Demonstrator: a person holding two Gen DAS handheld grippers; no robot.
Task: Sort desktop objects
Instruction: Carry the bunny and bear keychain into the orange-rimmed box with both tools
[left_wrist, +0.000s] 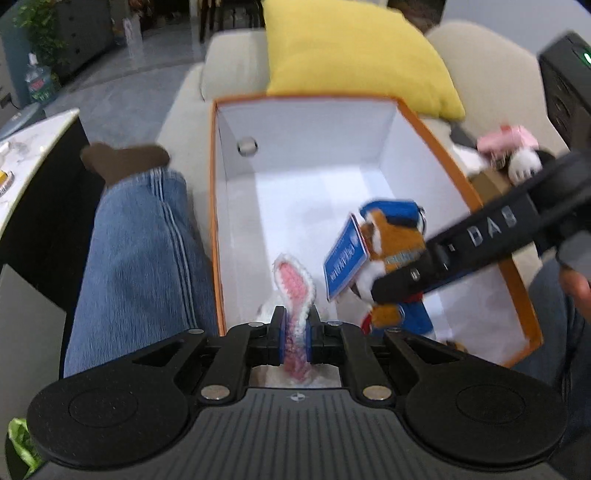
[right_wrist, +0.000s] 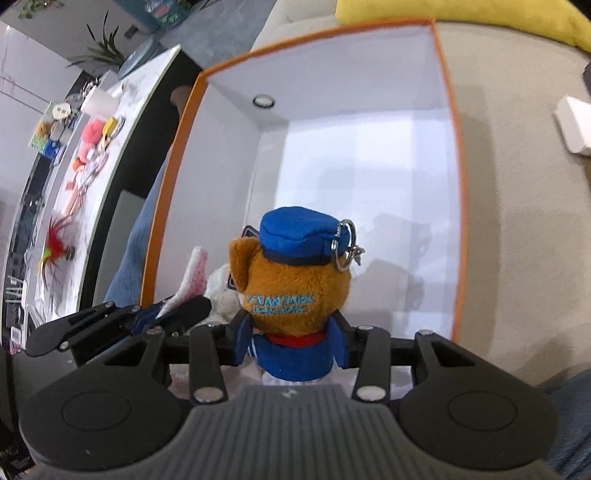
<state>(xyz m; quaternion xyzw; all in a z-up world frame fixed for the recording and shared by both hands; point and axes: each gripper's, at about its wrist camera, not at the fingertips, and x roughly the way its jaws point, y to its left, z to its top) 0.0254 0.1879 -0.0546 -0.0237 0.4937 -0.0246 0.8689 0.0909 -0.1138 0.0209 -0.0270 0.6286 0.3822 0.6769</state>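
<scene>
An orange-rimmed box with white inside walls (left_wrist: 314, 129) (right_wrist: 221, 184) lies on a beige sofa. My left gripper (left_wrist: 295, 321) is shut on the pink-lined ear of a white knitted rabbit (left_wrist: 293, 280), low in the box's near end. My right gripper (right_wrist: 291, 336) is shut on the body of a brown plush bear (right_wrist: 291, 280) in a blue cap and uniform, held over the box floor. In the left wrist view the bear (left_wrist: 395, 240) carries a blue tag, with the right gripper (left_wrist: 384, 291) reaching in from the right. The rabbit ear (right_wrist: 192, 273) and left gripper (right_wrist: 162, 314) sit left of the bear.
A yellow cushion (left_wrist: 351, 55) leans behind the box. A person's leg in jeans (left_wrist: 140, 258) lies along its left side. A pink and white plush (left_wrist: 509, 147) rests right of the box. A white table (right_wrist: 122, 122) with several small toys stands further left.
</scene>
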